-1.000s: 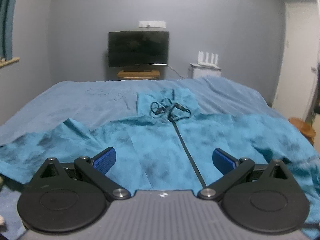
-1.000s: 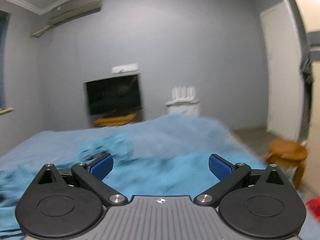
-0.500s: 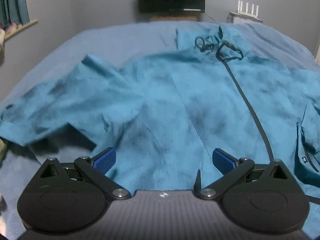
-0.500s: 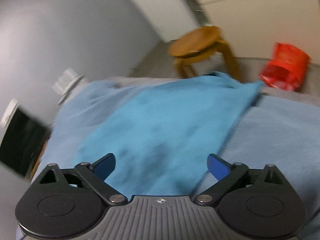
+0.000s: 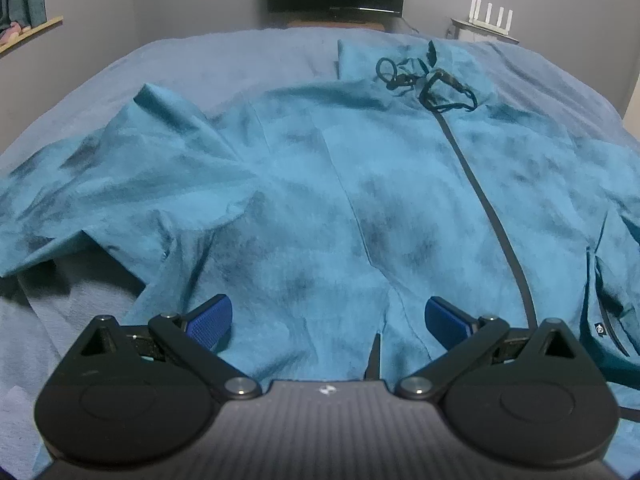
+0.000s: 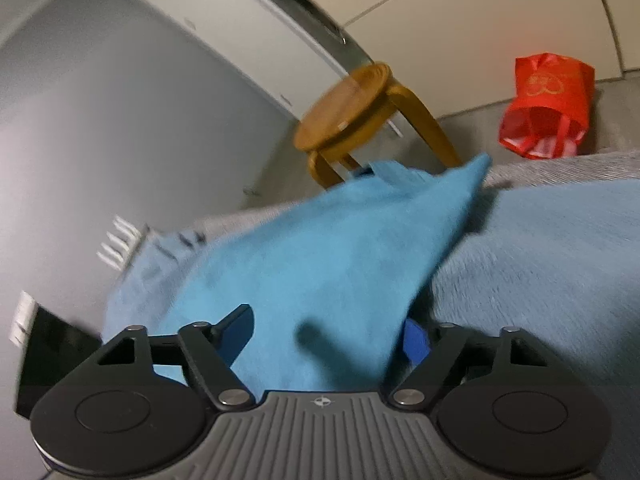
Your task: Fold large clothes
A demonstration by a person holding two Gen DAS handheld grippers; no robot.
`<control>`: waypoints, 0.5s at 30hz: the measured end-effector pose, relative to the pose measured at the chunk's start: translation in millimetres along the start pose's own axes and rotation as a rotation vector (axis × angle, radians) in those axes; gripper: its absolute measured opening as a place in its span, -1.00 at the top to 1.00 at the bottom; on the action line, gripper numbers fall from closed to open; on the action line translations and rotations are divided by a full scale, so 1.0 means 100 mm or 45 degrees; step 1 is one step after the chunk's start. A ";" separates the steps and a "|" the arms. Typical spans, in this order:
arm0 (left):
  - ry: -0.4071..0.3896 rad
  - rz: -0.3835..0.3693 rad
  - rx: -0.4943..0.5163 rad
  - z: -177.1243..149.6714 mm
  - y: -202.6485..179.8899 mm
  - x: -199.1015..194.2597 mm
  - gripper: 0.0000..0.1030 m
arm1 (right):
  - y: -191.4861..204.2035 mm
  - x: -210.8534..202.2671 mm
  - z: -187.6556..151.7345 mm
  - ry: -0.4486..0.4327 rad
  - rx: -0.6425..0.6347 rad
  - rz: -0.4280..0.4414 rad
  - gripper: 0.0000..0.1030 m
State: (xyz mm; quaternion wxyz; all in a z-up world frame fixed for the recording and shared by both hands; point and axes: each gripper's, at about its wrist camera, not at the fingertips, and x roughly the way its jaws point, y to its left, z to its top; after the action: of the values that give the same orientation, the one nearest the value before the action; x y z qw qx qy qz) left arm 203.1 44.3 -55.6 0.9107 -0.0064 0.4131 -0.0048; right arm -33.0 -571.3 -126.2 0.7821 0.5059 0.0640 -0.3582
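teal mottled zip-front jacket lies spread face up across the pale blue bedspread, one sleeve reaching the bed edge near a round wooden stool and a red fabric bag, its contents unclear. left gripper, lower than a second ago, hovers released over the hem. right gripper, rolled since then, is closing around the sleeve, not yet clamped.

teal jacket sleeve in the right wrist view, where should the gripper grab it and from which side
Probably near the cuff end of the teal jacket sleeve, where it tapers to a narrow point by the bed edge. Come in low from the sleeve's long side edge, one finger under the cloth and one over. The right gripper already straddles the wider part, its jaws closing with the cloth between them.
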 end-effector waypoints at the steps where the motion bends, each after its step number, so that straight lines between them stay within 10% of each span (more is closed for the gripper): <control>1: 0.001 -0.002 -0.008 0.00 0.01 0.01 -1.00 | -0.06 0.12 0.05 -0.028 0.045 0.035 -0.35; 9: -0.011 -0.001 -0.043 0.01 0.03 0.02 -1.00 | -0.39 0.29 0.18 -0.121 0.241 0.162 0.85; 15: -0.021 0.002 -0.010 0.01 -0.02 0.00 -1.00 | 0.28 0.03 0.15 -0.166 -0.115 0.294 0.92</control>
State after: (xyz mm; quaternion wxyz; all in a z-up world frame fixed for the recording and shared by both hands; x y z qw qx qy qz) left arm 203.5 42.6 -54.7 0.9140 -0.0097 0.4056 -0.0025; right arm -17.3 -578.6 -99.7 0.8426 0.4497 -0.0295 -0.2949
